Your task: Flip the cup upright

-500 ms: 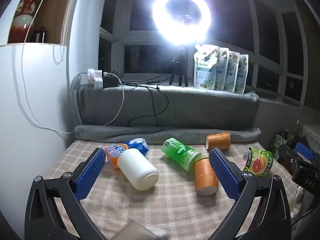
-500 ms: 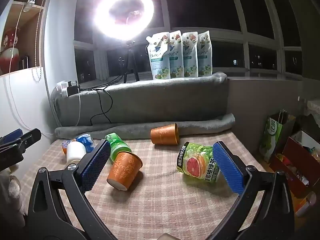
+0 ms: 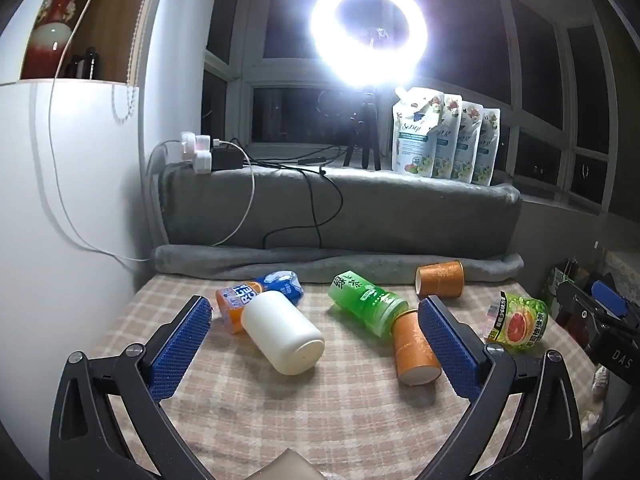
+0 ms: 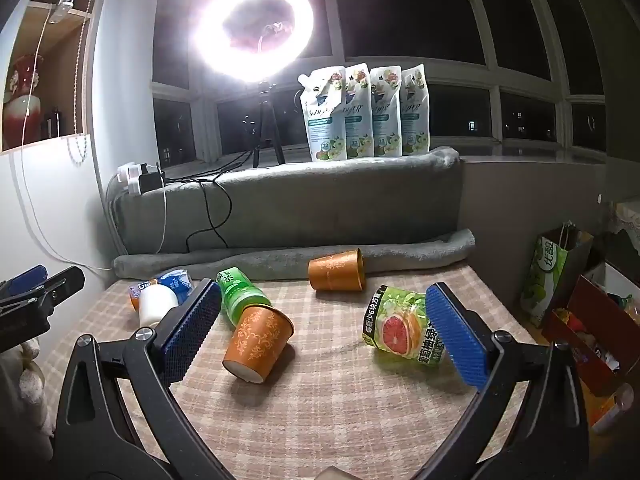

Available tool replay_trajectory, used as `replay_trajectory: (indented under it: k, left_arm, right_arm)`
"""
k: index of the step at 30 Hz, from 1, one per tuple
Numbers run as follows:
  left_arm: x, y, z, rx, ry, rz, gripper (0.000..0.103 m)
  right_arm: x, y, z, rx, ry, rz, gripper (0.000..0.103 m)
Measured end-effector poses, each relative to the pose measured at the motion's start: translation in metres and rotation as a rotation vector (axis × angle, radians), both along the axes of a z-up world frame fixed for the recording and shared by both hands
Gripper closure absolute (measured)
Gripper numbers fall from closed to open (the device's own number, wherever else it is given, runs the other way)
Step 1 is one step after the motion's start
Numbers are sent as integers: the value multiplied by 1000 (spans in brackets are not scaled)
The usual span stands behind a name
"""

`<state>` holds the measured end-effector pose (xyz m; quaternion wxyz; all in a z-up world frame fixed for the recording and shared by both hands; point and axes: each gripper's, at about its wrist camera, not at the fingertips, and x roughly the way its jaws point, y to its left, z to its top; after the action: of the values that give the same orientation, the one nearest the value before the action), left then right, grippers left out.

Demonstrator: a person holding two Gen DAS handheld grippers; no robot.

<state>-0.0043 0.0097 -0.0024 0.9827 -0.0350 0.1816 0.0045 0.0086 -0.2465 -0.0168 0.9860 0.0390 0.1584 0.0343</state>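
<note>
The near cup (image 4: 256, 342) lies tipped on the checked cloth (image 4: 340, 412), its base toward the camera and its rim against the green bottle (image 4: 240, 294). A second cup (image 4: 336, 270) lies on its side farther back, by the grey blanket roll (image 4: 420, 250). Best to close across the near cup's middle, lift clear of the bottle, then rotate. The right gripper (image 4: 324, 328) and left gripper (image 3: 316, 344) are both spread wide, holding nothing. In the left view a finger covers part of the near cup; its mouth is hidden.

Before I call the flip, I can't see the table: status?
Left gripper and right gripper open, empty. Near orange cup on its side, mouth against green bottle. Second cup also lying down.
</note>
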Motion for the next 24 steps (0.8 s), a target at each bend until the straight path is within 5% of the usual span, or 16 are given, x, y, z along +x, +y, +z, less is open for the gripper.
replay_trajectory:
  k: [24]
  left_arm:
    - [2, 0, -6, 5, 17, 17, 1]
  right_arm:
    - [1, 5, -3, -8, 11, 5, 0]
